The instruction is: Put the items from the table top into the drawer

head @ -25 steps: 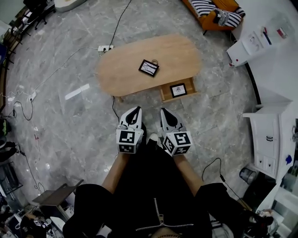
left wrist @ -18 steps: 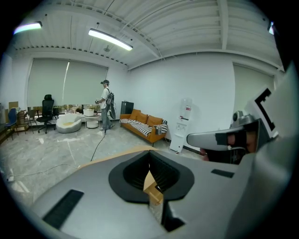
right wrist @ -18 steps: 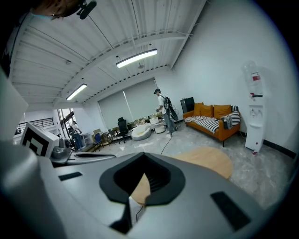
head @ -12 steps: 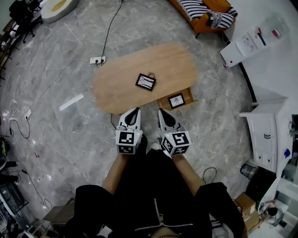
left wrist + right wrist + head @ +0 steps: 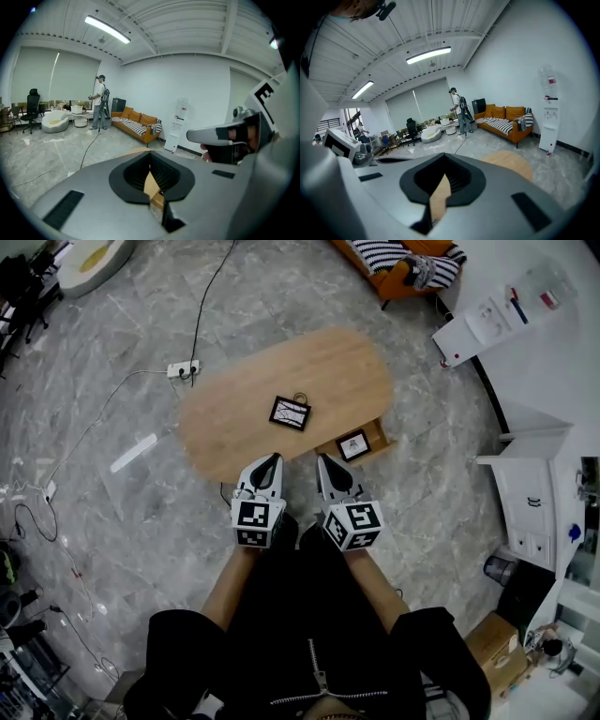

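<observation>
The oval wooden table [image 5: 244,404] bears a dark framed picture [image 5: 290,412] and a small ring-shaped item [image 5: 300,397] just behind it. Under the table's right front edge the drawer [image 5: 375,434] stands pulled out, with a small framed picture [image 5: 353,444] inside. My left gripper [image 5: 270,461] and right gripper [image 5: 327,463] are side by side at the table's near edge, both shut and empty. The left gripper [image 5: 149,153] view shows closed jaws with a strip of the table between them. The right gripper [image 5: 444,157] view shows the tabletop [image 5: 508,164] ahead.
A power strip [image 5: 182,368] and cables lie on the marble floor left of the table. An orange sofa [image 5: 403,259] stands at the back, with a white water dispenser [image 5: 487,320] and a white cabinet [image 5: 525,493] at the right. A person [image 5: 99,101] stands far off.
The table has come nearer in the head view. Both grippers now reach its near edge instead of hanging over the floor. Both stayed shut and empty.
</observation>
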A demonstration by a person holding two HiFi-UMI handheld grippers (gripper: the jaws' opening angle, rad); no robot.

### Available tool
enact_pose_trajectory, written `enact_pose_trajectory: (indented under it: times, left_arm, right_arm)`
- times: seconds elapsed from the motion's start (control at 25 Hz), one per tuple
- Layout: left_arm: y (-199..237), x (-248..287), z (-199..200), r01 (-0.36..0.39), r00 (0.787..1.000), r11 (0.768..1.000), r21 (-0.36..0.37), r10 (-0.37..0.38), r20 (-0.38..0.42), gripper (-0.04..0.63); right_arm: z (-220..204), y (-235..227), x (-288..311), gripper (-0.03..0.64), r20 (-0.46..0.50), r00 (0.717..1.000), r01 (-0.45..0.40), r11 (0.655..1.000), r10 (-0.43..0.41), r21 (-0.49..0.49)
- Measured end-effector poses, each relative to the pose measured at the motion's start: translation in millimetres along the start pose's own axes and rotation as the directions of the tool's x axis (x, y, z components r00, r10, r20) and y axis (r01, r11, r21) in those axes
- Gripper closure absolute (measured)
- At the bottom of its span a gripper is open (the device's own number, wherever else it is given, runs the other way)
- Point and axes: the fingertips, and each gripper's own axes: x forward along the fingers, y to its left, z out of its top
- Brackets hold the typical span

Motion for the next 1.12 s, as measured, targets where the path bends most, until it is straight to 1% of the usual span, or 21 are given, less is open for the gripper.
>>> enact_pose_trajectory:
  times: [0.2, 0.32, 0.44, 0.68, 0.8, 0.92, 1.0, 1.12]
  left_arm:
    - [4, 17, 4, 0.029, 1.0, 1.0, 0.011, -0.029, -0.011, 0.581]
    - [6, 29, 1, 0.021, 0.999, 0.999, 0.028, -0.021, -0.032, 0.581]
    - [7, 42, 3, 0.013, 0.999, 1.0, 0.029, -0.012, -0.034, 0.581]
    - [11, 72, 14, -0.026, 0.998, 1.0, 0.012, 0.027, -0.059, 0.581]
    - [18, 91, 16, -0.048, 0.997, 0.999, 0.027, 0.049, -0.063, 0.581]
    - [20, 107, 17, -0.077, 0.994, 0.996, 0.036, 0.079, -0.078, 0.581]
    - [22, 117, 18, -0.094, 0.992, 0.994, 0.047, 0.098, -0.085, 0.581]
    - [29, 129, 17, -0.108, 0.99, 0.994, 0.036, 0.11, -0.089, 0.581]
  right_arm:
    - [-7, -8, 7, 0.609, -0.026, 0.999, 0.022, 1.0, -0.022, 0.019]
    - [-10, -17, 12, 0.609, -0.038, 0.999, 0.024, 0.999, -0.022, 0.034]
    - [-10, -28, 23, 0.609, -0.048, 0.999, 0.009, 0.999, -0.007, 0.045]
    - [8, -48, 52, 0.609, -0.049, 0.998, -0.042, 0.998, 0.044, 0.054]
    - [16, -64, 66, 0.609, -0.054, 0.996, -0.063, 0.997, 0.066, 0.05]
    - [15, -85, 78, 0.609, -0.082, 0.993, -0.082, 0.996, 0.085, 0.04]
    - [17, -97, 88, 0.609, -0.083, 0.99, -0.108, 0.994, 0.111, 0.035]
    - [16, -110, 102, 0.607, -0.101, 0.987, -0.126, 0.992, 0.127, 0.017]
